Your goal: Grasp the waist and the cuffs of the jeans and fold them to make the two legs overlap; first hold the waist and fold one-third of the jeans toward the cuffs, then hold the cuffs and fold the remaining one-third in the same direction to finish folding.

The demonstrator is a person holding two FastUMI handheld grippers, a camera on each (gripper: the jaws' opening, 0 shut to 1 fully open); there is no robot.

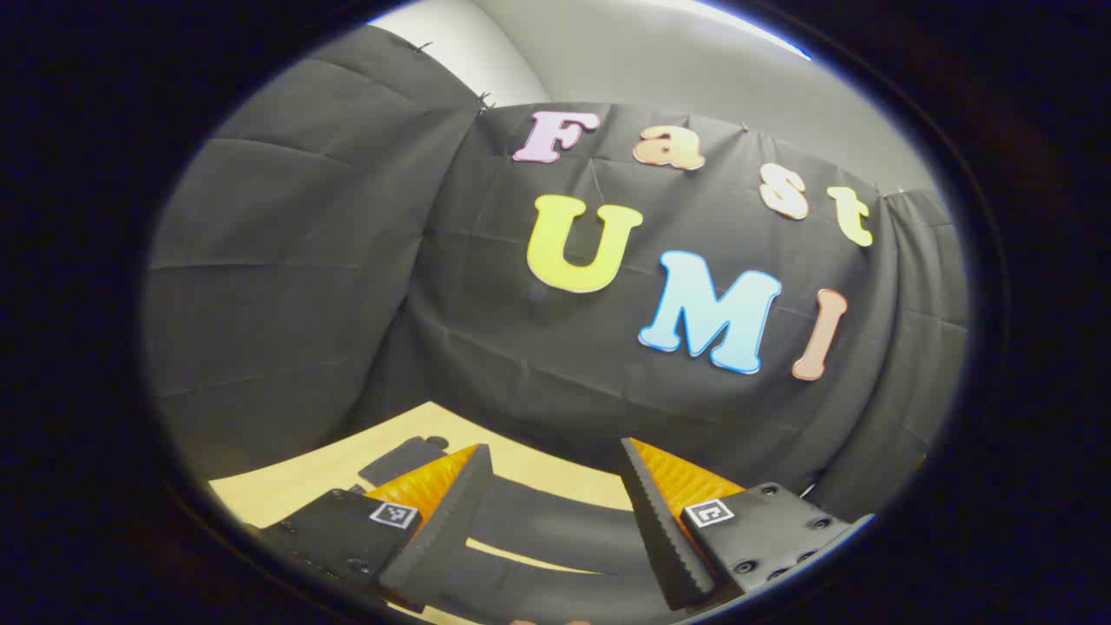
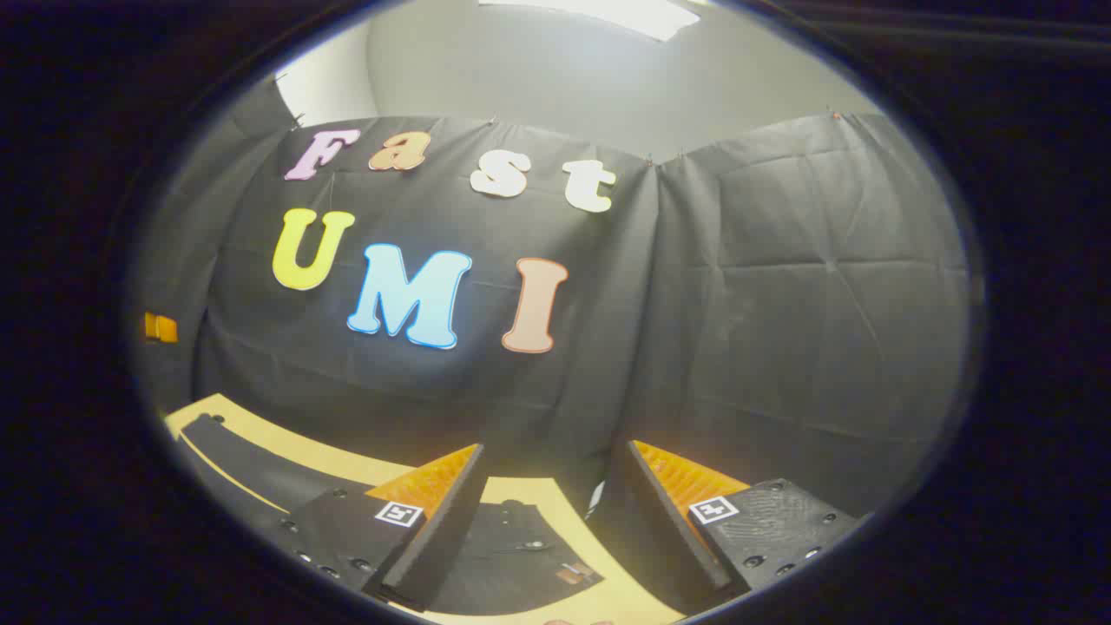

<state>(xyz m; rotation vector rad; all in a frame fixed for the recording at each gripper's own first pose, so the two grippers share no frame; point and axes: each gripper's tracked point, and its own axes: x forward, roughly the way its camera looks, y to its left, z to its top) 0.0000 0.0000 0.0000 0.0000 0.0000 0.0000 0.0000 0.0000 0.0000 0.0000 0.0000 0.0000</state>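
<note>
Jaws of both grippers apart above black jeans lying crosswise.

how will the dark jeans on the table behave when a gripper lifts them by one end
Probably floppy: the jeans lie flat and limp on the tan table, so a lifted end should sag and trail. Likely fairly heavy, being thick cloth. The two legs show a gap, so they may swing apart.
</note>
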